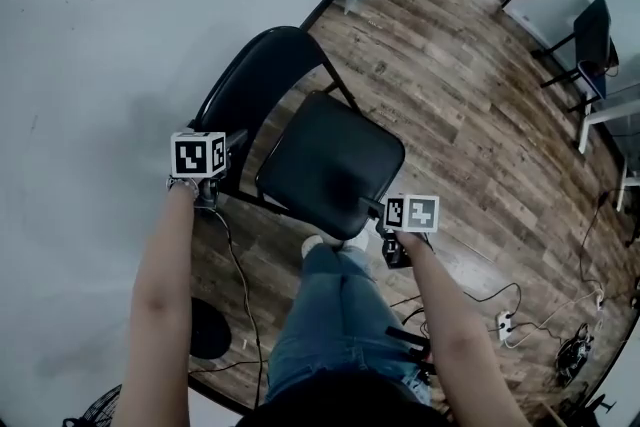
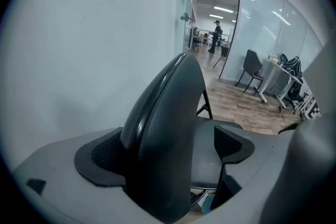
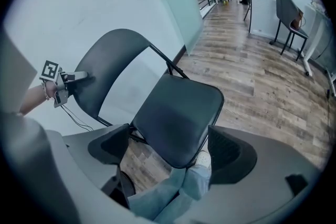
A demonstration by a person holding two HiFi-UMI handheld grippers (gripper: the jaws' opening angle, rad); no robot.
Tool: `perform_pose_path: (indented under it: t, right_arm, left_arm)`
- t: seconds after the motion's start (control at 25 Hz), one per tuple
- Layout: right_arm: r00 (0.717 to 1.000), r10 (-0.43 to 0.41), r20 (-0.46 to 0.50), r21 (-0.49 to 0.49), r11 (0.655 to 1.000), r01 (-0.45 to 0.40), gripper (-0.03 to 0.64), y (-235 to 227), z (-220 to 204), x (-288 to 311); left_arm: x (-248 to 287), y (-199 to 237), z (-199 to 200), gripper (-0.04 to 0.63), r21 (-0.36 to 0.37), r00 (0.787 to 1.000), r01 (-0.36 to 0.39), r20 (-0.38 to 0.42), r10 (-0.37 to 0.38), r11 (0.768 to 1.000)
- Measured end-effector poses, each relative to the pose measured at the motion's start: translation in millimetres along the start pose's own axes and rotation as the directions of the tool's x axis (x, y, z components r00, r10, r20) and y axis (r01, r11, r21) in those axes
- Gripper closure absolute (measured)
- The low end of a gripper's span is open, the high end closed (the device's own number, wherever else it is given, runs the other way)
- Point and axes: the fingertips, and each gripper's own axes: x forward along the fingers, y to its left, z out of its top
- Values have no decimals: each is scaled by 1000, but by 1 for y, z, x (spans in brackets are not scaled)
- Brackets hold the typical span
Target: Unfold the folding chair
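Head view, left hand-held gripper (image 1: 236, 147) tilted down, jaws apart astride backrest (image 1: 256, 80)

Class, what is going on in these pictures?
A person is handling a folding chair with two handheld grippers. The chair stands opened on the wooden floor, seat down. The left gripper is open with the backrest between its jaws; the right gripper is open and empty, near the front edge of the seat.

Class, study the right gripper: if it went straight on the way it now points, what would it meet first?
Most likely the seat of the folding chair, which lies straight ahead of the open right gripper. How far off it is, the pictures do not make clear.
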Motion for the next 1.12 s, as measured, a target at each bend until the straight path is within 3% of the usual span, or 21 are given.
perform_pose_path:
  t: [0.32, 0.44, 0.56, 0.68, 1.12]
  right_arm:
    - [1000, -4, 29, -78, 997, 6, 170, 18, 23, -41]
    - [999, 13, 52, -99, 995, -8, 179, 33, 34, -54]
    - [996, 14, 83, -171, 985, 1, 195, 51, 48, -70]
    - [990, 10, 139, -260, 965, 27, 257, 62, 52, -85]
    - [948, 141, 284, -329, 943, -42, 301, 84, 58, -166]
  left_arm:
    - [-46, -8, 13, 87, -2, 996, -17, 88, 17, 1000]
    - [-68, -19, 22, 87, 29, 990, -10, 141, 6, 1000]
    - [-87, -30, 24, 87, 76, 981, -16, 195, 1, 997]
    - [-110, -42, 20, 89, 90, 969, -25, 248, 2, 996]
    - [-207, -88, 15, 93, -61, 907, -18, 418, 42, 998]
